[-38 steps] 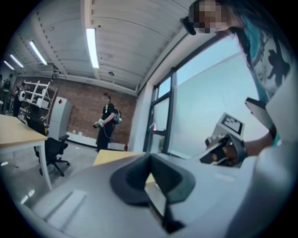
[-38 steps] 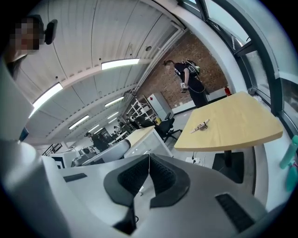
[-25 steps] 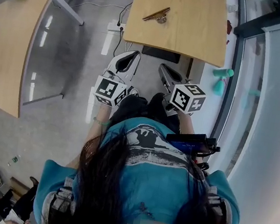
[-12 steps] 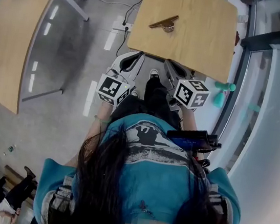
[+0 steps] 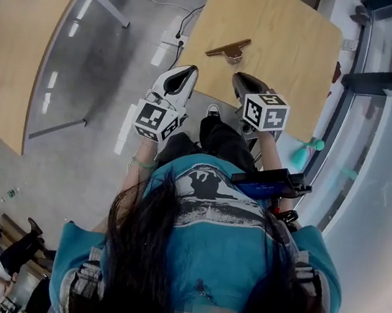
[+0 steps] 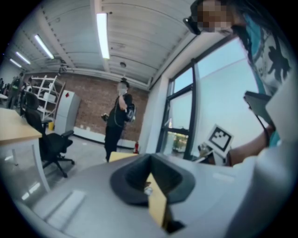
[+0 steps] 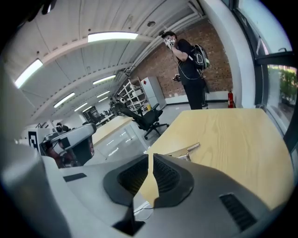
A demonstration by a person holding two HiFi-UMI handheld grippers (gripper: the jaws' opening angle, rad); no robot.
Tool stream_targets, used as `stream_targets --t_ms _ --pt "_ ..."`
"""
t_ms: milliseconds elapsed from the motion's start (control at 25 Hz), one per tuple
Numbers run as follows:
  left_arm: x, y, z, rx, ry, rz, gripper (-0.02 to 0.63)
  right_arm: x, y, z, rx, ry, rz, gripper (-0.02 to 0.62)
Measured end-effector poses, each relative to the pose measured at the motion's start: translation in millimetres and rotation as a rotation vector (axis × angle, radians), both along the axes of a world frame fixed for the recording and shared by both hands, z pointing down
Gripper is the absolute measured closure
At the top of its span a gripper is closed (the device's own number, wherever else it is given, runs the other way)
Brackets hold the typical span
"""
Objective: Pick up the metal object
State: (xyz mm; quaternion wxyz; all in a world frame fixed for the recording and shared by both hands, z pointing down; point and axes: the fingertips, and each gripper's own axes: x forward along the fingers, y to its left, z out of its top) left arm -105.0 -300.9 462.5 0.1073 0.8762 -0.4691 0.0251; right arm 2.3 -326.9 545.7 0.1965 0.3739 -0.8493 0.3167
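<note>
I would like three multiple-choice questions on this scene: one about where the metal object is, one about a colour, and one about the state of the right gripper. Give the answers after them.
1. Where does the metal object lie?
A) on the floor
B) on the wooden table
C) on a shelf

2. What colour is the person's shirt?
A) red
B) white
C) blue-green

3. How do the jaws of the right gripper stand?
A) wide apart
B) together, holding nothing
C) closed on the metal object

Answers:
1 B: the head view shows it flat on the wooden table.
2 C: the shirt is blue-green with a dark print.
3 B: the right gripper view shows the jaws meeting, with the metal object farther off.
</note>
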Motion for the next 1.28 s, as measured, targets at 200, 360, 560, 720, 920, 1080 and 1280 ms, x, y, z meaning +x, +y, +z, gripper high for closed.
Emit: stream_targets --t_ms 200,360,560,720,920,1080,1280 --pt "16.0 -21.1 7.5 -0.014 -0.026 -0.021 0.603 12.6 -39.2 44.7 -0.293 -0.250 0.128 0.509" --pt "25.4 -25.7 12.4 -0.033 -0.056 -0.038 0.603 20.0 -62.1 76.4 -0.456 -0.359 0.177 0.448" --pt "14.6 -26.8 21.1 -0.071 -0.077 -0.069 0.603 15.8 -83.8 108.2 -0.583 -0.402 0.237 0.442" --pt "4.3 -28.2 33.8 -0.102 -0.078 -0.091 0.603 9.1 -93.3 124.3 -0.644 -0.438 0.285 0.442" --pt "-1.5 -35.1 44.8 -0.115 -0.065 -0.094 0.603 -2.6 -102.3 143.7 -0.709 -0.453 0.336 0.442" --pt "6.7 -34.9 43.6 -0.113 -0.069 -0.085 0.603 -4.6 -102.0 151.1 -0.753 -0.475 0.368 0.443" --pt "15.9 -30.0 44.2 -0.116 -0.071 -0.081 0.603 -6.8 -105.6 156.0 -0.771 -0.508 0.394 0.453"
